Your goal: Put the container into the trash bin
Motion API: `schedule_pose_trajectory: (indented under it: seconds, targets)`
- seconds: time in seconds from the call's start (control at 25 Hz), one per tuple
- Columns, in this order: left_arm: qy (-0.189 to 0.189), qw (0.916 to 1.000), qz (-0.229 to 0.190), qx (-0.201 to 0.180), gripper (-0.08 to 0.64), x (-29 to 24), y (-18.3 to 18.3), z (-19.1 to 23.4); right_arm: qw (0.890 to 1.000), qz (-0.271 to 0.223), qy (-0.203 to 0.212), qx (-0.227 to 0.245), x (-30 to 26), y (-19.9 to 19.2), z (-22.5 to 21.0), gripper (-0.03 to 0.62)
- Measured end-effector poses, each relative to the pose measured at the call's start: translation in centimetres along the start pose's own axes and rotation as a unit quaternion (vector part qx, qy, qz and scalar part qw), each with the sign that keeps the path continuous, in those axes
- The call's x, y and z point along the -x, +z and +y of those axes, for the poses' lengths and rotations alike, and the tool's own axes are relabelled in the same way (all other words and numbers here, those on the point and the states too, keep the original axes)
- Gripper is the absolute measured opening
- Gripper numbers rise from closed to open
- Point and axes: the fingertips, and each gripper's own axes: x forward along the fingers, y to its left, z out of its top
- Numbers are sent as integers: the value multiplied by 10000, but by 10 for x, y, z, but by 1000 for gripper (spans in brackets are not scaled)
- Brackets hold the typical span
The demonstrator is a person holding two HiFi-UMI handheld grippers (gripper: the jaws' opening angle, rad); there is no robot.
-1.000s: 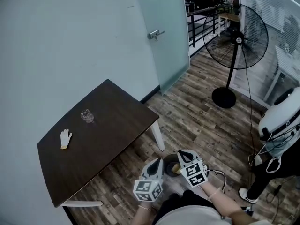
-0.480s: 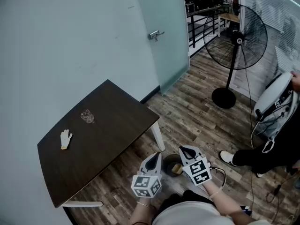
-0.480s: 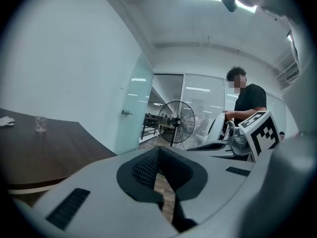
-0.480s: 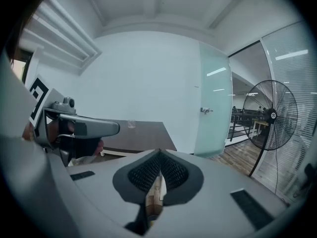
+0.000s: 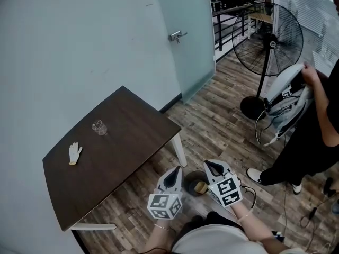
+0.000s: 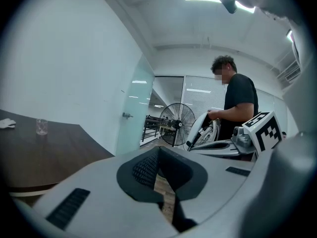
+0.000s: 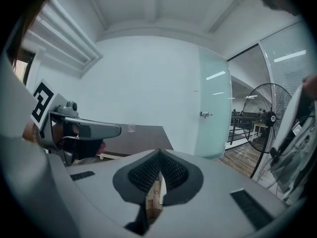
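A dark round trash bin [image 5: 190, 179] stands on the wood floor by the table's near corner, with a tan object [image 5: 201, 187] lying inside it. My left gripper [image 5: 177, 170] hovers over the bin's left rim, its jaws shut and empty [image 6: 158, 150]. My right gripper [image 5: 210, 164] hangs over the bin's right rim, also shut with nothing between its jaws [image 7: 159, 152]. A small clear glass [image 5: 98, 127] stands on the dark brown table [image 5: 122, 142], and a white glove [image 5: 74, 153] lies to its left.
A person [image 5: 318, 136] stands at the right holding white equipment with cables [image 5: 283, 102]. A large pedestal fan [image 5: 267, 41] stands behind, next to a frosted glass door [image 5: 185, 30]. The table's white leg [image 5: 179, 151] is close to the bin.
Both grippers have lifted a little above the bin, still shut. The person at the right has stepped closer and raised the white equipment.
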Motion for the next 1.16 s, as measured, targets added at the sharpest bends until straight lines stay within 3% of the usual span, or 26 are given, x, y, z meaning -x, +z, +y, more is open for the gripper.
schedule_pose_trajectory:
  seconds: [1.16]
  targets:
    - [115,9999,-53,96,18,6,-11,-18,9999,-1,116,-10,12,-8,0,8]
